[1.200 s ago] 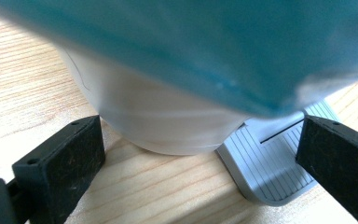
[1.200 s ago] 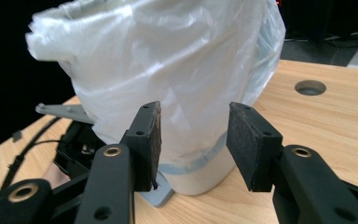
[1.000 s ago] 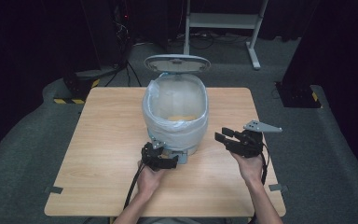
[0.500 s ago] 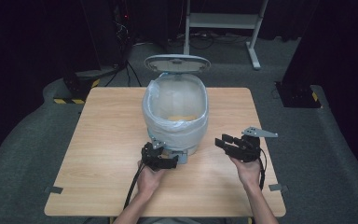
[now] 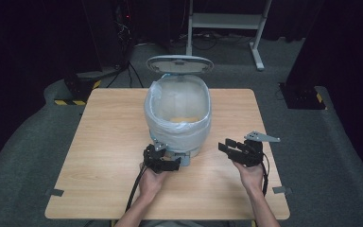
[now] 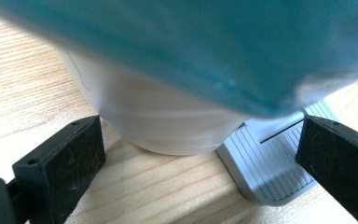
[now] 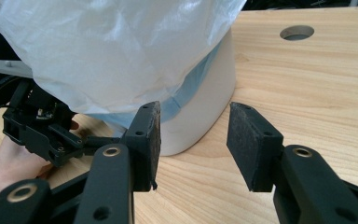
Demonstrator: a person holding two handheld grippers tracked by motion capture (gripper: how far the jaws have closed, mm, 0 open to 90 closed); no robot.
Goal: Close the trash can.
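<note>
While the lid (image 5: 179, 64) of the pedal bin (image 5: 178, 116) stands open at the back, the left hand-held gripper (image 5: 163, 160) sits low at the bin's front base on the bench (image 5: 104, 142), its jaws spread wide with nothing between them. In the left gripper view, the grey ribbed pedal (image 6: 270, 168) lies just inside the right-hand jaw, beneath the bag's blue edge. The bin stands near the middle of the bench, lined with a white bag (image 7: 116, 51) folded over its rim, and something yellowish (image 5: 185, 118) lies at the bottom. Farther right, the right hand-held gripper (image 5: 238, 149) hovers beside the bin, jaws parted to a moderate gap and empty, pointed toward the bin's lower wall. Judging by this, the bin is open and lined; any lifting or tying of the bag is yet to begin.
</note>
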